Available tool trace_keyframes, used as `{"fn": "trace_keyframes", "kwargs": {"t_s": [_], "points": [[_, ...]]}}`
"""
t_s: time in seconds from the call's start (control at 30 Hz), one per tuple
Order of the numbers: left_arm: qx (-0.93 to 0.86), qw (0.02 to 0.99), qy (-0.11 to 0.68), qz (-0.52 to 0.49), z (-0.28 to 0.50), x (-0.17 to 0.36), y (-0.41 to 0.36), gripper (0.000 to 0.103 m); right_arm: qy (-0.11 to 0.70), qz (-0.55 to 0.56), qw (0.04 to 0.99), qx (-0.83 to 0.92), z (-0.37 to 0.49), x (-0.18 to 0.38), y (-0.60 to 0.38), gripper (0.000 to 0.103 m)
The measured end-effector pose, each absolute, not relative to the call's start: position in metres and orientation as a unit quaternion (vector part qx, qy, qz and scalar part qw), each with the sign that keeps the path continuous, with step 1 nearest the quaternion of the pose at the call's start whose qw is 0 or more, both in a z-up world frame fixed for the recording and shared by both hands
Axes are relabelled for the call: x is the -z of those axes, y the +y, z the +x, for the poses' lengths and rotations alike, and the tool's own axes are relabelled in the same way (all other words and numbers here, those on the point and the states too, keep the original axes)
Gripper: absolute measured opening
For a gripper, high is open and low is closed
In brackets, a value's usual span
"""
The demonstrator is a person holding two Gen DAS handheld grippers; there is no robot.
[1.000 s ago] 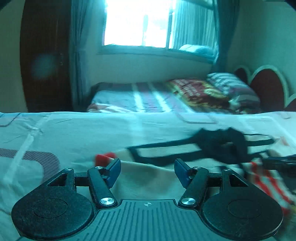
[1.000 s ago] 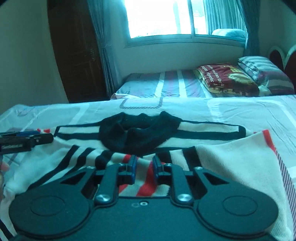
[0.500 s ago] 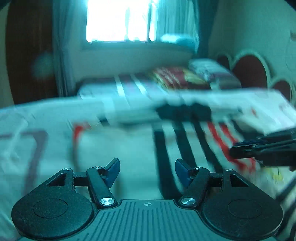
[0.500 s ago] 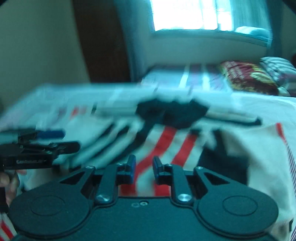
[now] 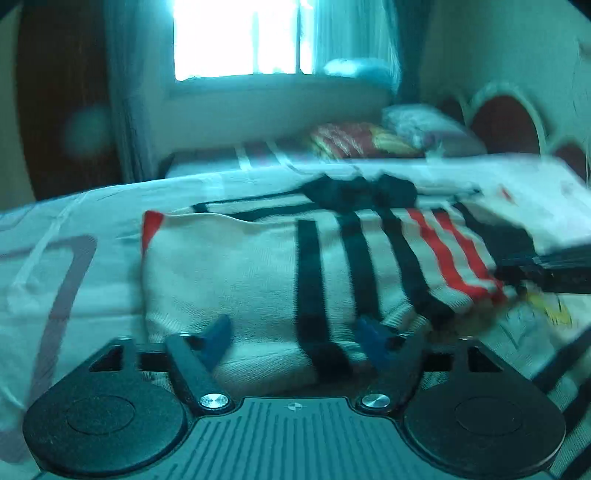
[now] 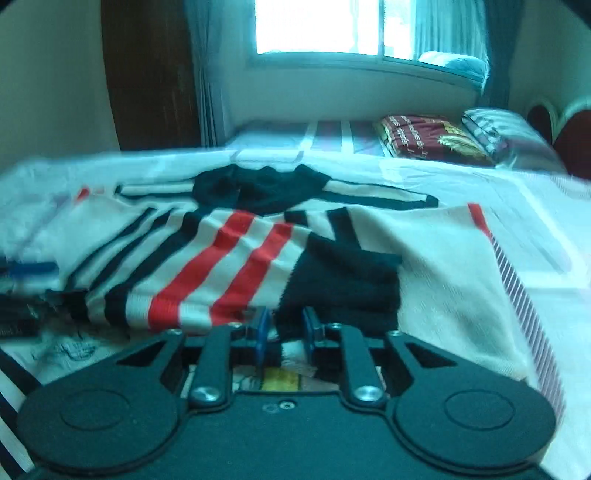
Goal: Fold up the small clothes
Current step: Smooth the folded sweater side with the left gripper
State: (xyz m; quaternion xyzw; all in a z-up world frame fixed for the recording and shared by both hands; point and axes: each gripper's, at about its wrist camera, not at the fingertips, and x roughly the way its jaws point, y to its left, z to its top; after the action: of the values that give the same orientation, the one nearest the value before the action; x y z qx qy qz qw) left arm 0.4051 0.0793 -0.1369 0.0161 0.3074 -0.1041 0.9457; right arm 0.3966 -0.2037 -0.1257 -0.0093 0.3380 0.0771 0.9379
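Note:
A small cream knitted sweater (image 5: 236, 273) with black and red stripes and a black collar (image 6: 258, 188) lies on the bed sheet (image 5: 66, 229). Its lower part is folded up, striped side on top (image 6: 207, 273). My left gripper (image 5: 295, 336) is open, its blue fingertips (image 5: 218, 338) spread just above the folded cloth. My right gripper (image 6: 284, 326) is shut on the sweater's folded edge, cloth pinched between its pads. The right gripper also shows at the right edge of the left wrist view (image 5: 546, 273). The left gripper shows at the left edge of the right wrist view (image 6: 26, 295).
A second bed (image 6: 332, 136) with a red folded blanket (image 6: 428, 140) and a striped pillow (image 6: 498, 133) stands behind, under a bright window (image 6: 317, 26). A dark wooden door (image 6: 151, 74) is at the left. A red headboard (image 5: 506, 122) is at the right.
Both grippers swept forward over the sweater, and the right one carried the lower edge up toward the collar. The left gripper stayed open; the right stayed shut on cloth.

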Motion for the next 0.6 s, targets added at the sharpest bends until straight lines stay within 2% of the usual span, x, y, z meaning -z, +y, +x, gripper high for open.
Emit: {"fn": "trace_keyframes", "kwargs": {"t_s": [0.43, 0.6], "points": [[0.081, 0.946, 0.312, 0.027, 0.405, 0.136, 0.071, 0.081, 0.342, 0.007, 0.935, -0.097, 0.397, 0.127, -0.214, 0.017], [0.064, 0.947, 0.313, 0.036, 0.404, 0.136, 0.067, 0.086, 0.346, 0.013, 0.931, -0.114, 0.4, 0.126, -0.22, 0.017]]}}
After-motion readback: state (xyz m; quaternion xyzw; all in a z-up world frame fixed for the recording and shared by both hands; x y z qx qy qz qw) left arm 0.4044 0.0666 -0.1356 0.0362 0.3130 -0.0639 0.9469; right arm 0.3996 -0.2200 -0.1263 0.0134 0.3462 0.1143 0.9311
